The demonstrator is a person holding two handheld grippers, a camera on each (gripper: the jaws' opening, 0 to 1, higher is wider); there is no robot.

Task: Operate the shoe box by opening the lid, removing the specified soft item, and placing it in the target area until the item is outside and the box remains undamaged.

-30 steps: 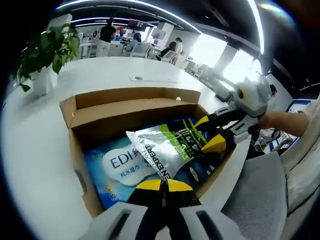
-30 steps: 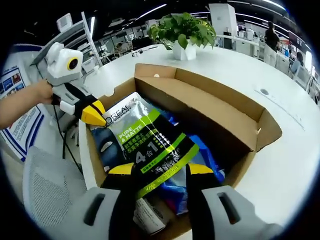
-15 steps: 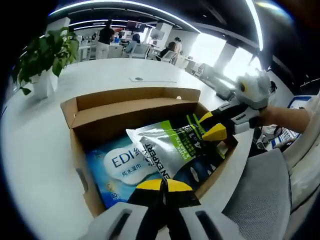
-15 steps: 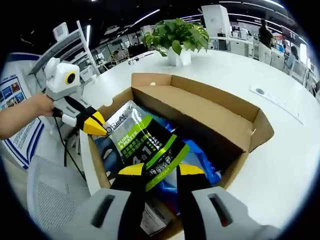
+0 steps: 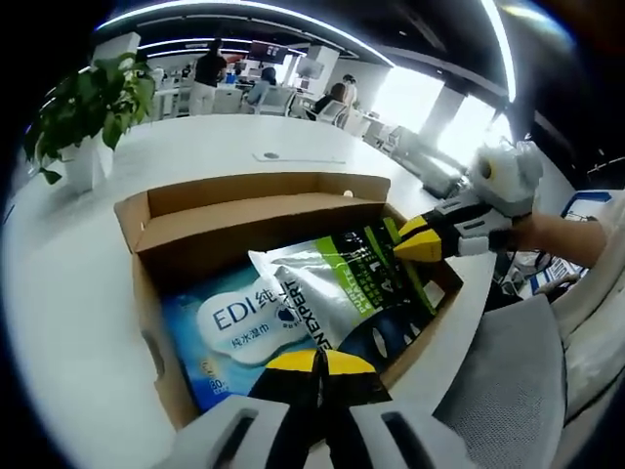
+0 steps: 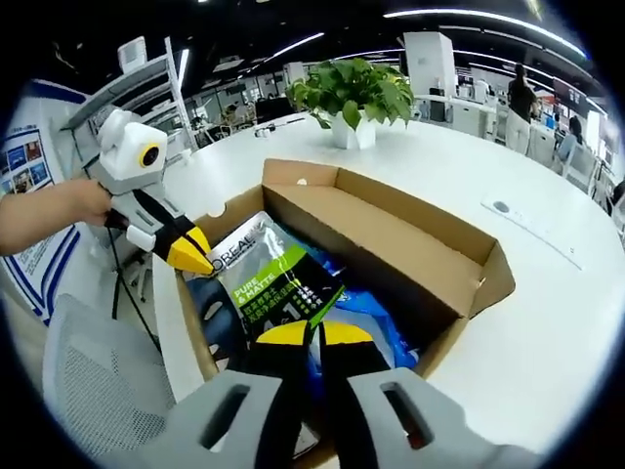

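My left hand-held gripper (image 5: 319,361) has its yellow tips pressed together, and in the right gripper view it reaches in from the left with my hand (image 6: 59,210) behind it. My right hand-held gripper (image 6: 312,332) has its tips nearly touching; in the left gripper view it comes in from the right, my forearm (image 5: 576,237) trailing.
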